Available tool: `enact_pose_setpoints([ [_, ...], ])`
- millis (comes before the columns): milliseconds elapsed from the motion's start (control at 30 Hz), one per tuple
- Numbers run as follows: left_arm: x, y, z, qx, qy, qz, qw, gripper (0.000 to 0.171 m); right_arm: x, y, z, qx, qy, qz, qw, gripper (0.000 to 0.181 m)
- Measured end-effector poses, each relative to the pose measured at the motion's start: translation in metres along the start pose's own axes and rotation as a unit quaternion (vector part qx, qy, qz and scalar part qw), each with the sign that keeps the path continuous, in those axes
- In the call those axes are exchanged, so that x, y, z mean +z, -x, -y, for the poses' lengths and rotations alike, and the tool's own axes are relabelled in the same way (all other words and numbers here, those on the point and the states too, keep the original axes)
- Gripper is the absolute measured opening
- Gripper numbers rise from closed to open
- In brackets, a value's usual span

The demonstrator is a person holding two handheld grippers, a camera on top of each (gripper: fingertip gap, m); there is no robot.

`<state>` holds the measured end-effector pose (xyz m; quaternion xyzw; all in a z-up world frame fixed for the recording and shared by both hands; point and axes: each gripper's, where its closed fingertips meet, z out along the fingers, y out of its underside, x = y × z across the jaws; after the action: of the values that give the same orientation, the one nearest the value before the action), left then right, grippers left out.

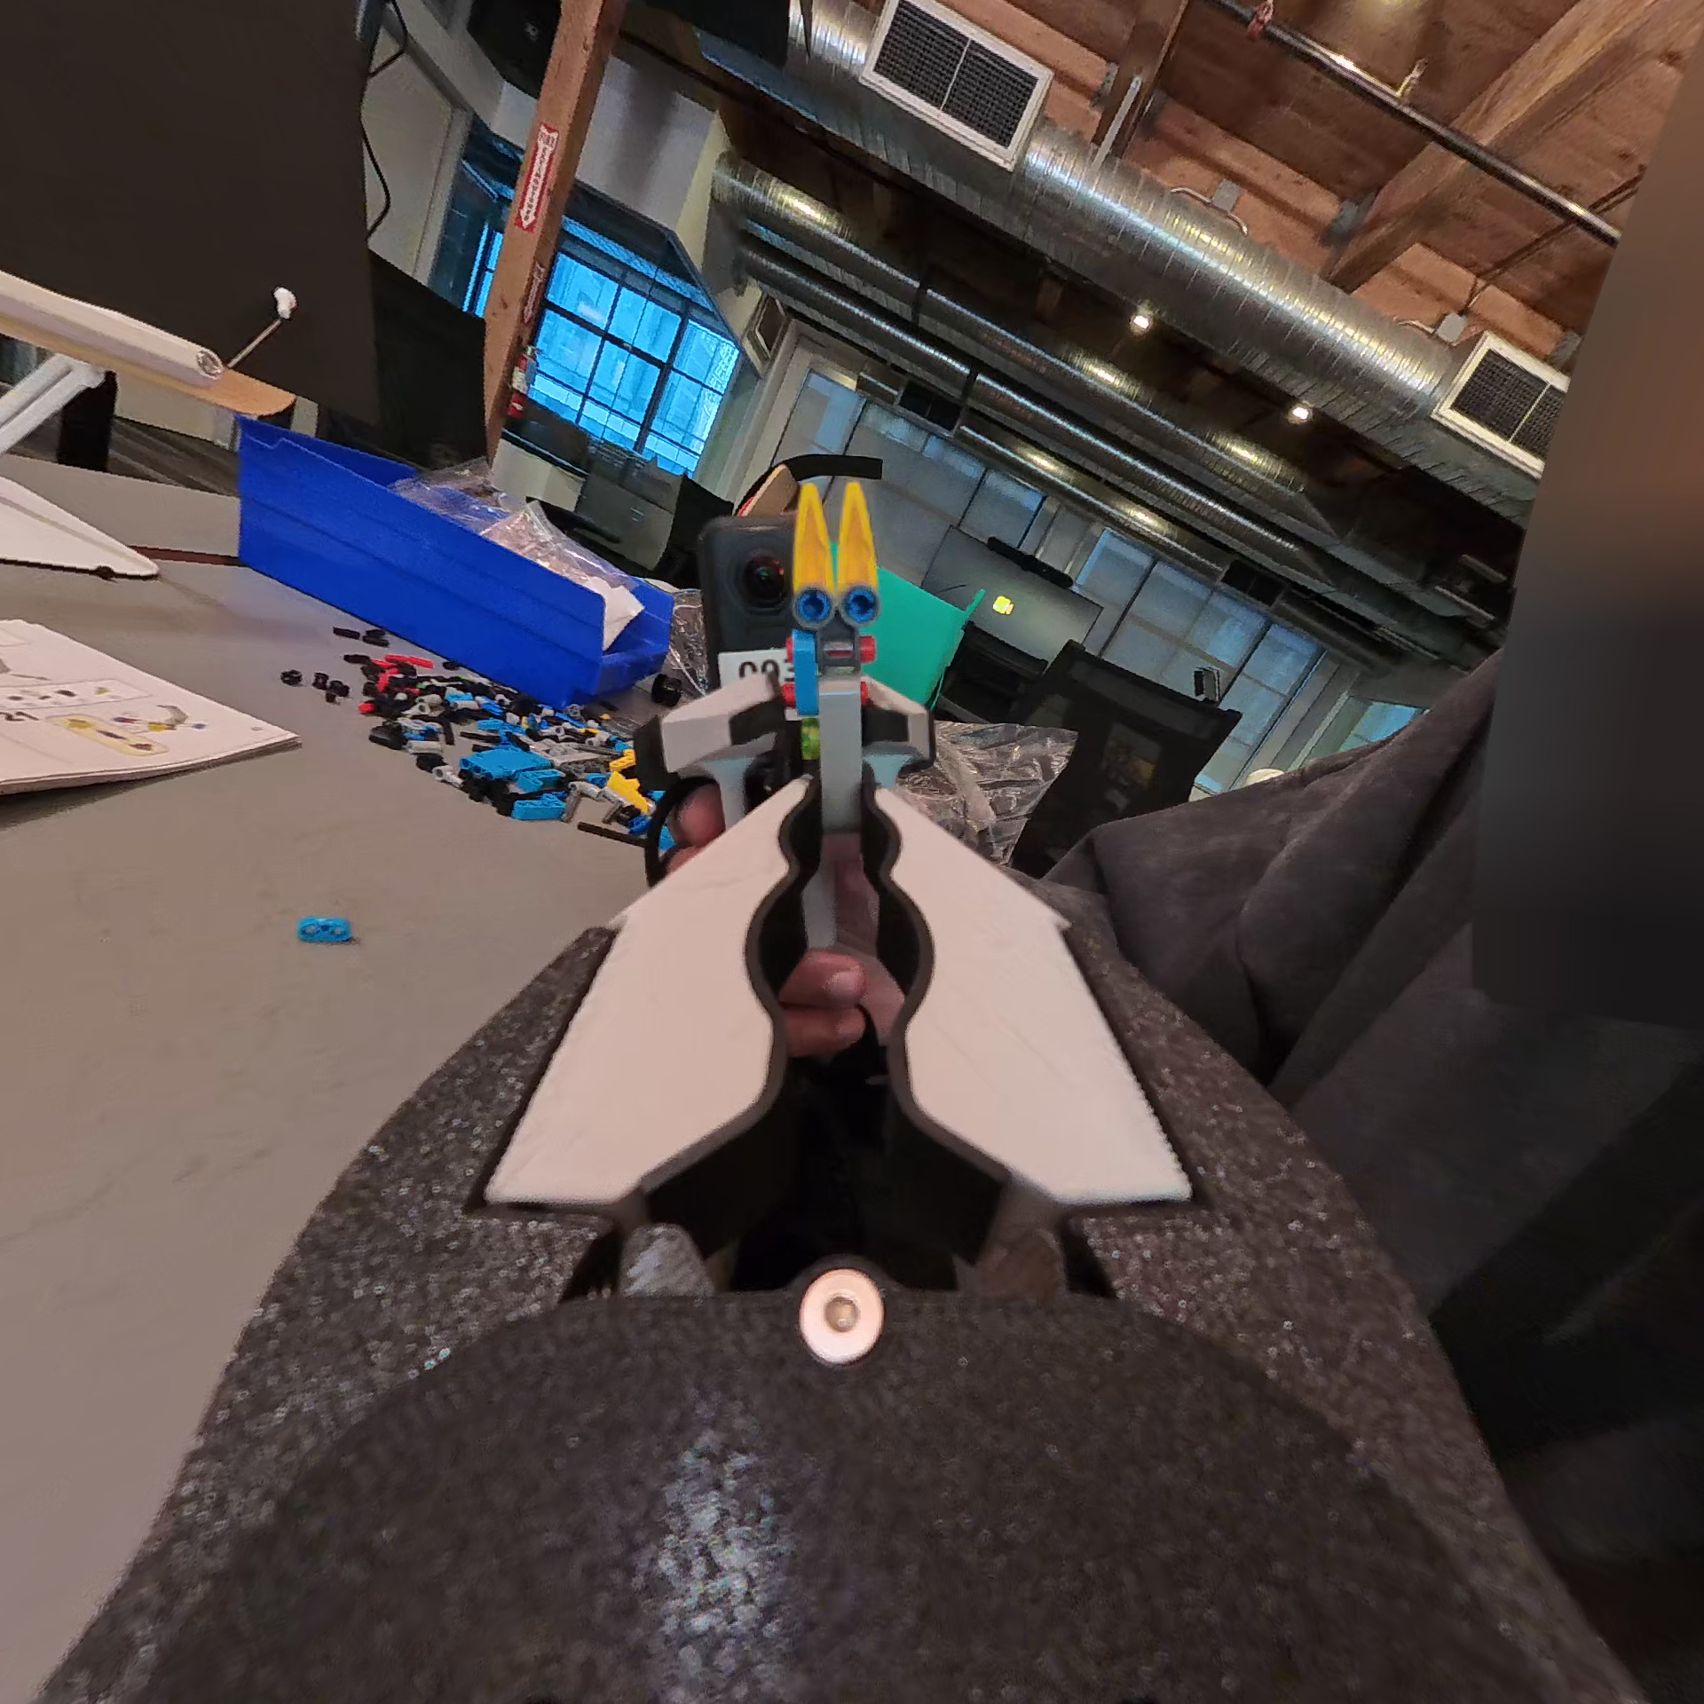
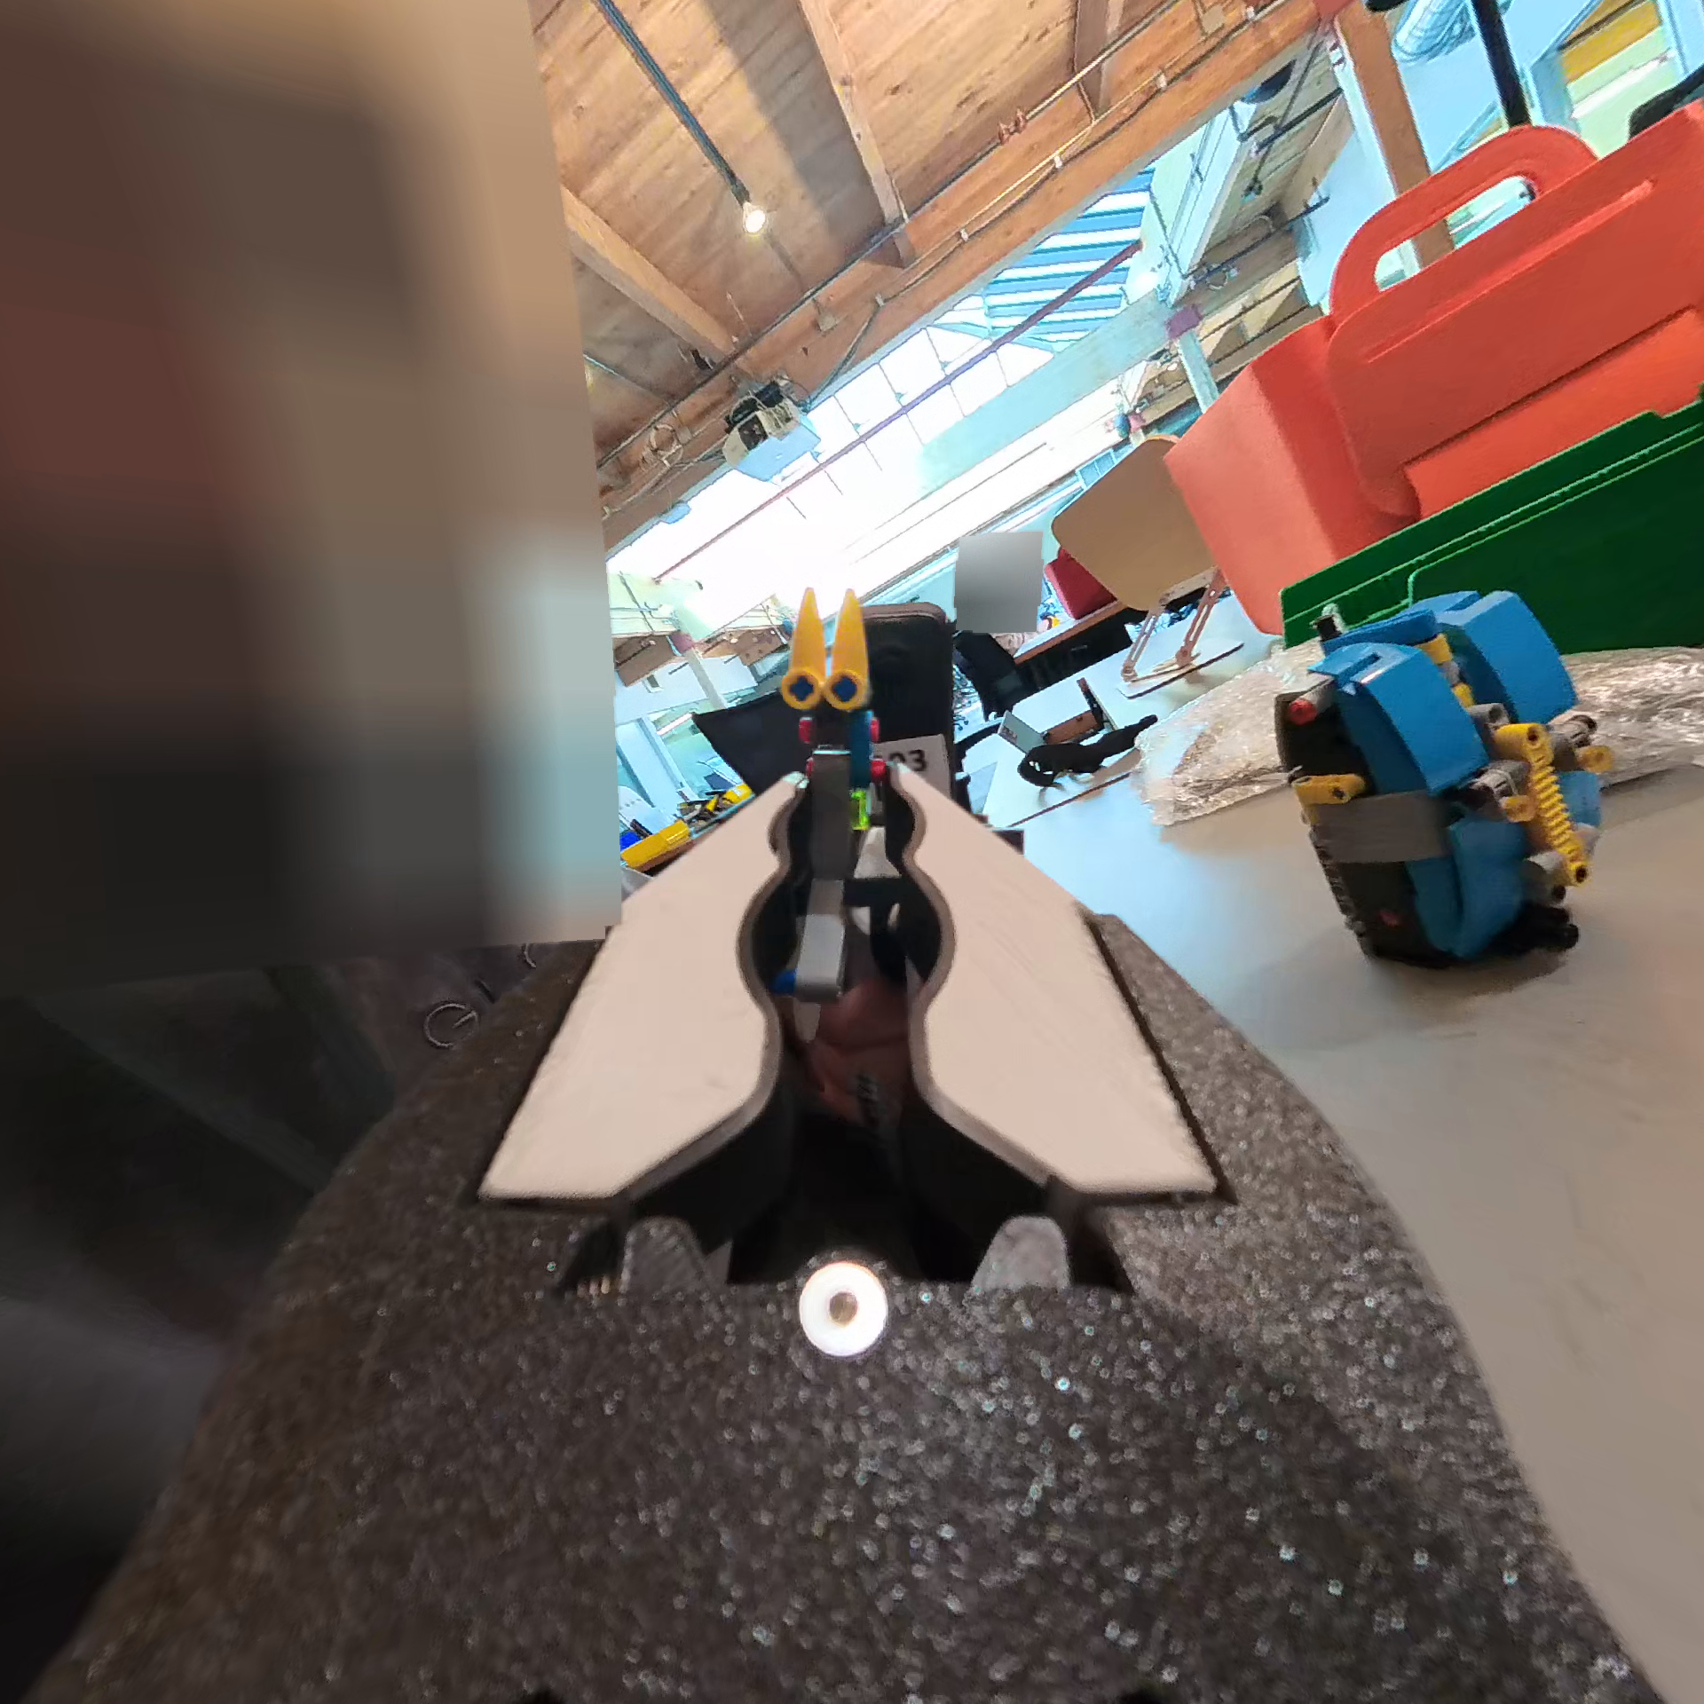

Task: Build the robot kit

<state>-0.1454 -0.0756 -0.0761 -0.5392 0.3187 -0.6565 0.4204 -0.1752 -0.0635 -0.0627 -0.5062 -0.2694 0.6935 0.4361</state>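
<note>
nearest the lens in the left wrist view we see the speckled dark foam body of our left gripper point(image 1: 839, 784), its two pale fingers point(image 1: 701, 1005) running up the middle of the frame and pinched narrow on the grey stem of a small brick assembly point(image 1: 834, 664). that assembly stands upright at centre frame, with two yellow spikes over blue round pieces at its top and a red and blue cross part below. just behind it the other gripper faces us, with a hand point(image 1: 821, 1000) visible through the gap between our fingers. in the right wrist view our right gripper point(image 2: 844, 793) also closes narrowly on the same assembly point(image 2: 830, 738), its fingers point(image 2: 1033, 1005) touching the grey stem from both sides, so both grippers hold it above the table's near edge. at centre left of the left view a scatter of loose bricks point(image 1: 516, 738) lies on the grey table point(image 1: 230, 1060), with a blue bin point(image 1: 433, 572) behind it, an open instruction booklet point(image 1: 111, 710) at the left edge, and a single light blue piece point(image 1: 325, 929) lying apart, lower down. at the right of the right view a blue, grey and yellow built model point(image 2: 1448, 784) rests on the table point(image 2: 1383, 1153), with an orange case point(image 2: 1438, 369) and a green bin point(image 2: 1521, 562) behind it in the upper right.
</note>
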Motion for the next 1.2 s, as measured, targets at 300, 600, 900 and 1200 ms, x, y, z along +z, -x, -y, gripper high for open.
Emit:
enact_pose_setpoints([
  [300,-0.019,0.048,0.009,0.233,0.037,0.266,0.934,0.007,-0.021,-0.027,0.009,-0.05,0.047,-0.117,0.991,0.041],
  [600,-0.011,0.053,-0.003,0.32,0.094,0.317,0.888,0.007,-0.015,-0.03,0.011,-0.161,0.065,-0.218,0.96,0.014],
  [900,-0.01,0.059,-0.011,0.348,0.126,0.34,0.864,0.007,-0.021,-0.034,0.008,-0.064,0.04,-0.185,0.98,0.018],
  [1200,-0.01,0.053,-0.013,0.37,0.133,0.29,0.873,0.009,-0.031,-0.027,0.0,-0.015,0.06,-0.118,0.991,0.016],
])
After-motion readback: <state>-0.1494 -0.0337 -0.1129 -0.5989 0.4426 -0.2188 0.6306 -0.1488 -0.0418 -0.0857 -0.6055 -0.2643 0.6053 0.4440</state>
